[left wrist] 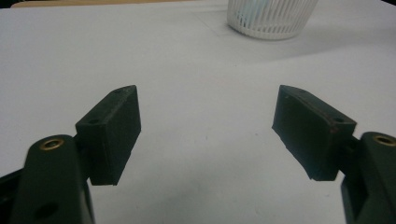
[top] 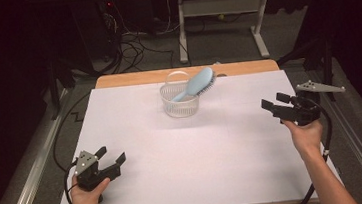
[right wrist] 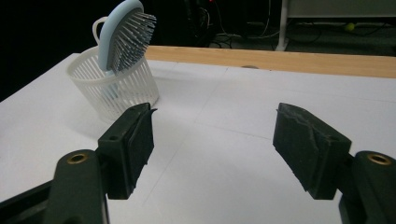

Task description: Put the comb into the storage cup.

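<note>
A white slatted basket [top: 180, 99] stands near the far middle of the white table sheet [top: 193, 146]. A light blue hairbrush [top: 197, 83] leans in it, head up over the right rim, bristles [right wrist: 132, 39] facing right in the right gripper view. My left gripper [top: 111, 155] rests low at the near left, jaws open and empty; the basket [left wrist: 269, 17] lies far ahead of it. My right gripper [top: 276, 101] is at the right edge, held in a hand, open and empty, pointing left toward the basket [right wrist: 114, 84].
A wooden table edge [top: 131, 79] runs behind the sheet. Beyond it is a dark floor with cables and a white table frame [top: 220, 13]. Black cables trail from both grippers off the table's sides.
</note>
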A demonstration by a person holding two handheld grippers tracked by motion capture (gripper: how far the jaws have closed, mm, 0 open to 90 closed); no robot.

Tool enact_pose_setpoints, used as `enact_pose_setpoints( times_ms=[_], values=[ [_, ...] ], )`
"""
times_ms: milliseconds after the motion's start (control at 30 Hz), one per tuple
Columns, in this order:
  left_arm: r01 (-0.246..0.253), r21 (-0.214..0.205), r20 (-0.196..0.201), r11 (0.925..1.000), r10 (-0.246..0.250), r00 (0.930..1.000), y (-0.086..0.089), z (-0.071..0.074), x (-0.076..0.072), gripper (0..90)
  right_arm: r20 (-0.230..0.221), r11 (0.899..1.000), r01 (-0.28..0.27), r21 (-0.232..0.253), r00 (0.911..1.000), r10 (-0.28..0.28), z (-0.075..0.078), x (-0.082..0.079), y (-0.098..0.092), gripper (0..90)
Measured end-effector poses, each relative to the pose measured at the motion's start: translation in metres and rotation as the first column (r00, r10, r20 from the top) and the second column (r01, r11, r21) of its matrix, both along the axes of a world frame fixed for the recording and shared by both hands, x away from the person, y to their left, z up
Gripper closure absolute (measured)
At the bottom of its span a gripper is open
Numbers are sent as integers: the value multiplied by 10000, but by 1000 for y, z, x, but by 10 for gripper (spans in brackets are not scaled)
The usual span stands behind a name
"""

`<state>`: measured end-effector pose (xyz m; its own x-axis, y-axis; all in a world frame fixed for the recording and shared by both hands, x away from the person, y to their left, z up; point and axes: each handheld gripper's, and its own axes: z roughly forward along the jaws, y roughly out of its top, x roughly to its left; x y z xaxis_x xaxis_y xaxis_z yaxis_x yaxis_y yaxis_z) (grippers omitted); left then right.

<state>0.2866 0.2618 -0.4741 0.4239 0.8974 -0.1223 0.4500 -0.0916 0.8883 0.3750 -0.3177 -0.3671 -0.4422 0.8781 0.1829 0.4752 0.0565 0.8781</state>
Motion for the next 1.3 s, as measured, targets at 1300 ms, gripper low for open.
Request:
enact_pose_setpoints(
  times_ms=[1300],
  values=[
    [6, -2, 53, 10000, -6, 10000, -3, 1, -3, 241, 263, 9995, 186, 245, 9995, -193, -17, -38, -20, 294]
  ],
)
